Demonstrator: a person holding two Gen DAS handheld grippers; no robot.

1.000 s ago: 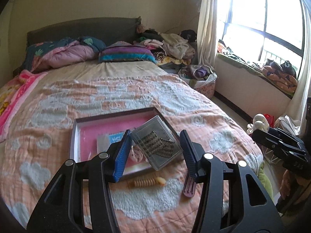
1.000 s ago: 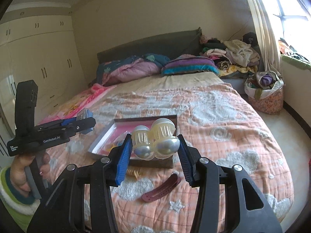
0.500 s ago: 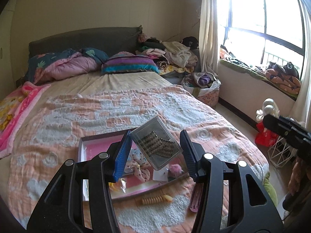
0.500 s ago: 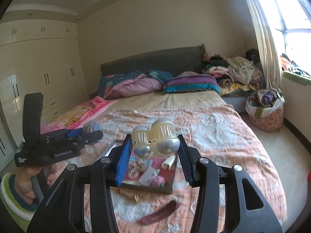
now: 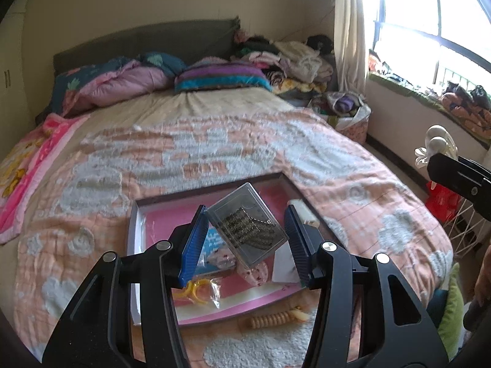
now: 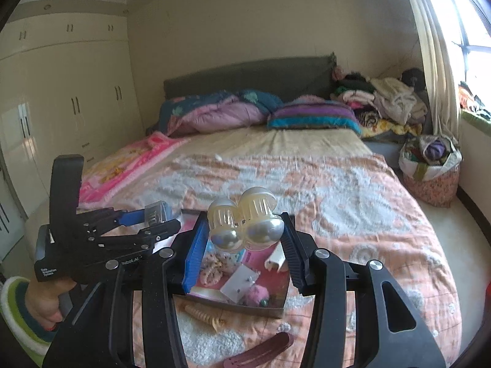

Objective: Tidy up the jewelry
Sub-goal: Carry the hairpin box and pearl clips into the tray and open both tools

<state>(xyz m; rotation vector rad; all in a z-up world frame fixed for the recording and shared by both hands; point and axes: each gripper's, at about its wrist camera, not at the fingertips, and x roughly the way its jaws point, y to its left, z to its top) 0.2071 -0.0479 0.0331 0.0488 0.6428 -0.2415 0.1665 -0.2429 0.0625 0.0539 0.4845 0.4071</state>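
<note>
My left gripper [image 5: 244, 239] is shut on a clear plastic box [image 5: 247, 225] with dark beaded jewelry inside, held above a pink-lined tray [image 5: 136, 236] on the bed. The tray holds small packets, a yellow ring [image 5: 195, 288] and a white card. My right gripper [image 6: 244, 239] is shut on a cream pearl hair clip [image 6: 245, 224], held above the same tray [image 6: 260, 309]. The left gripper also shows in the right wrist view [image 6: 153, 224], at the left. A ridged beige clip [image 5: 271, 319] and a dark red clip [image 6: 260, 352] lie on the blanket near the tray.
The bed has an orange and white blanket [image 5: 214, 153], with pillows [image 5: 221, 76] and piled clothes at the head. A basket of clothes [image 6: 429, 168] stands on the floor at the right, below the window. Wardrobes [image 6: 61, 92] line the left wall.
Both grippers have risen and drawn back from the tray while keeping their hold. The tray now sits lower in both views, with more of its contents showing.
</note>
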